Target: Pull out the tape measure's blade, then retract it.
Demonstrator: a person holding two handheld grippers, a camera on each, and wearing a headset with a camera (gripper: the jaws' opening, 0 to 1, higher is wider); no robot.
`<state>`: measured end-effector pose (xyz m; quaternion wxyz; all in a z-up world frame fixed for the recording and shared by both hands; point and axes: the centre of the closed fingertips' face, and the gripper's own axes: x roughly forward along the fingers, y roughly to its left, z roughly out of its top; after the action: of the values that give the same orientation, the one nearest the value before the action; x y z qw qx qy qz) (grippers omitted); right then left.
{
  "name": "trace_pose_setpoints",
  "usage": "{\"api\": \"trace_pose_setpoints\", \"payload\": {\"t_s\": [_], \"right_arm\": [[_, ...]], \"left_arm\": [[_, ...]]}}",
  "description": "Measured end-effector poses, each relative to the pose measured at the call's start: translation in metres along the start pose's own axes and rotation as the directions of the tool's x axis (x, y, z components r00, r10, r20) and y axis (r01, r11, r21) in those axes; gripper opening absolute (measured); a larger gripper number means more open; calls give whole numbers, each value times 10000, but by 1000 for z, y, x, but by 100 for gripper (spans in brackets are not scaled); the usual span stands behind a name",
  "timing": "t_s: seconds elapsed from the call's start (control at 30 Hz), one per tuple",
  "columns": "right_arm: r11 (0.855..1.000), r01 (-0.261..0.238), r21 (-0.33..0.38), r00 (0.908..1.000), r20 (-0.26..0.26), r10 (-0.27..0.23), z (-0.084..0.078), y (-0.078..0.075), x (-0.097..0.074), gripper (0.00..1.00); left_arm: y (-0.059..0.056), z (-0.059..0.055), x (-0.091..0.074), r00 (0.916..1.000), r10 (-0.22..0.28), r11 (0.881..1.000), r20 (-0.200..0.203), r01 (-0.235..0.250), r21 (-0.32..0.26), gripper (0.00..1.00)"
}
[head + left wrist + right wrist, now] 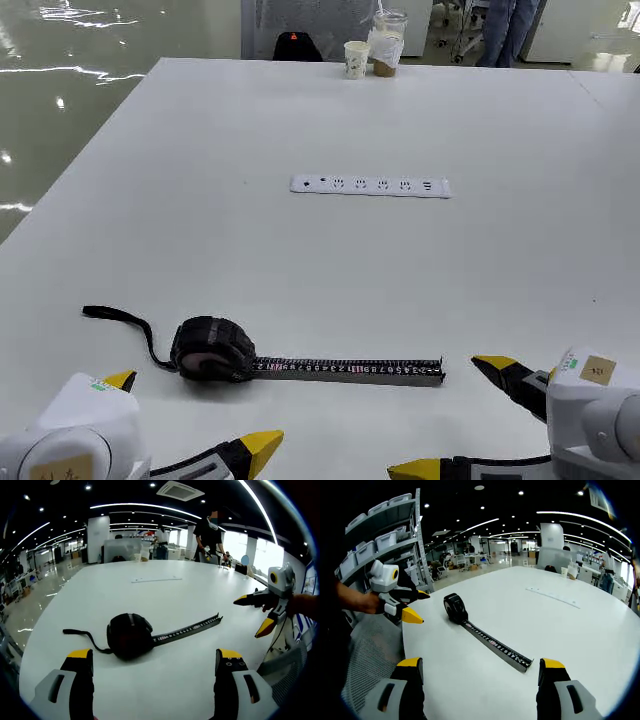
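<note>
Black tape measure case [212,349] lies just ahead of left gripper [191,410], blade [350,369] out sideways across the table [300,260], tip nearest right gripper [455,415]; both grippers gape wide, empty.

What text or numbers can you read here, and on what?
Tape blade: small printed numerals, too small to quote.
Tan sticker on right hand-held gripper: mark blurred, unreadable.
Green sticker on left hand-held gripper: unreadable.
Power strip: no readable print.
</note>
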<state>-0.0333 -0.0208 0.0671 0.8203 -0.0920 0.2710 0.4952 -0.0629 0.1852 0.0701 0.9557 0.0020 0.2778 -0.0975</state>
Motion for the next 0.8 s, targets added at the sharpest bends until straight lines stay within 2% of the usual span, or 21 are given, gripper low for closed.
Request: {"api": "trace_pose_setpoints", "payload": {"t_s": [0.43,0.53,0.8], "right_arm": [[9965,-585,-598,9979,-320,567,-6,-10,5,87],[9918,-798,-994,9957,-549,746,-10,-12,6,85],[9831,-1067,-1486,9920,-828,952,-13,-21,7,76]], "left_arm": [[7,7,11,9998,152,9997,120,-149,-184,99],[10,10,14,9997,182,9996,171,-178,-214,99],[15,13,20,9996,243,9994,174,-239,-234,99]]}}
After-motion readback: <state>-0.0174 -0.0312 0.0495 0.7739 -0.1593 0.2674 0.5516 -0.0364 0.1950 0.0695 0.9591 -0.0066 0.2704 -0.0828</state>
